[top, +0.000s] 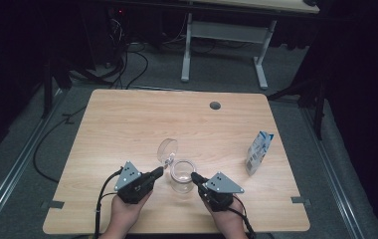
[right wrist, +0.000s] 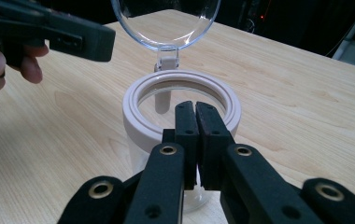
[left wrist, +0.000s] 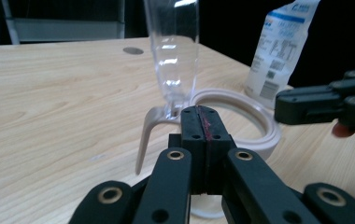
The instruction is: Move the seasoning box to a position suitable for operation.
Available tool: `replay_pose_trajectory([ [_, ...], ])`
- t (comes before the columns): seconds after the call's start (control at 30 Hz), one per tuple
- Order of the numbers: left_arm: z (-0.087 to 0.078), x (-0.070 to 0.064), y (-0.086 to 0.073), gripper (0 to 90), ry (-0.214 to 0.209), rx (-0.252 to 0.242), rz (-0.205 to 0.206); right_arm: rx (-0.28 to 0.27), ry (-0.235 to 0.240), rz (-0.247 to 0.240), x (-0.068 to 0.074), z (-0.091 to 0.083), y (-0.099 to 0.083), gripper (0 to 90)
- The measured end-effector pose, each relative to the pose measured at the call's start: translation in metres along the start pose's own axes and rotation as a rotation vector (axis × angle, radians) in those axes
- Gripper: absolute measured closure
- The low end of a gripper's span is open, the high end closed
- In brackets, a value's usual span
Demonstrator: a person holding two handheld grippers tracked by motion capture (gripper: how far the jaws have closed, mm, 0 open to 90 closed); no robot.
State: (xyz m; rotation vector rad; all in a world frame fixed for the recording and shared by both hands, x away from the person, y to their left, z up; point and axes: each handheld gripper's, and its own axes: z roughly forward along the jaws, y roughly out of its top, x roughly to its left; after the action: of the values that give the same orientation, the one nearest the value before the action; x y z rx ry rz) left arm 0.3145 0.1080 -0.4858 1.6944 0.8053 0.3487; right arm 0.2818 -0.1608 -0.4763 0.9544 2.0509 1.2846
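A clear jar [top: 182, 177] with a pale pink rim [right wrist: 136, 109] stands near the table's front middle. Its clear hinged lid [top: 167, 149] is swung open and stands upright behind the rim [left wrist: 262, 135]. My left gripper [top: 160, 171] is shut with nothing between its jaws; its tip [left wrist: 202, 114] sits at the lid's hinge, beside the pale latch arm [left wrist: 144, 142]. My right gripper [top: 194, 176] is shut too, and its tip [right wrist: 195, 111] rests at the rim's near edge. The lid [right wrist: 166, 23] rises behind the jar, with the left gripper [right wrist: 73, 39] to one side.
A white and blue pouch [top: 259, 152] stands upright toward the table's right edge, also the pouch [left wrist: 283, 46] behind the jar. A round cable hole [top: 215, 105] sits near the far edge. A white desk frame [top: 224, 47] stands on the floor beyond.
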Motion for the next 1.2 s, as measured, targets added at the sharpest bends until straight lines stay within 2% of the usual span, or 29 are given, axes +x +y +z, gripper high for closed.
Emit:
replay_pose_trajectory([
  [0.23,-0.003,0.01,-0.011,89.7,0.041,0.056,0.031,-0.012,-0.004,0.005,-0.004,-0.006,0.0,87.3],
  [0.53,-0.007,0.024,-0.018,89.1,0.086,0.101,0.041,-0.002,-0.028,0.032,-0.019,-0.012,-0.007,85.0],
  [0.63,-0.008,0.031,-0.02,87.0,0.074,0.123,0.018,0.002,-0.037,0.043,-0.024,-0.013,-0.01,82.8],
  [0.73,-0.011,0.036,-0.023,85.6,0.087,0.139,0.014,0.012,-0.042,0.058,-0.031,-0.014,-0.013,79.1],
  [0.87,-0.016,0.043,-0.025,82.8,0.1,0.147,0.014,0.026,-0.081,0.071,-0.04,-0.017,-0.018,74.7],
  [0.97,-0.018,0.047,-0.029,79.5,0.105,0.152,-0.006,0.032,-0.107,0.091,-0.049,-0.02,-0.023,71.6],
  [1.03,-0.017,0.048,-0.031,79.1,0.108,0.16,-0.009,0.036,-0.114,0.115,-0.055,-0.023,-0.027,69.8],
  [1.2,-0.015,0.046,-0.031,78.1,0.103,0.157,0.001,0.051,-0.186,0.14,-0.07,-0.032,-0.036,66.2],
])
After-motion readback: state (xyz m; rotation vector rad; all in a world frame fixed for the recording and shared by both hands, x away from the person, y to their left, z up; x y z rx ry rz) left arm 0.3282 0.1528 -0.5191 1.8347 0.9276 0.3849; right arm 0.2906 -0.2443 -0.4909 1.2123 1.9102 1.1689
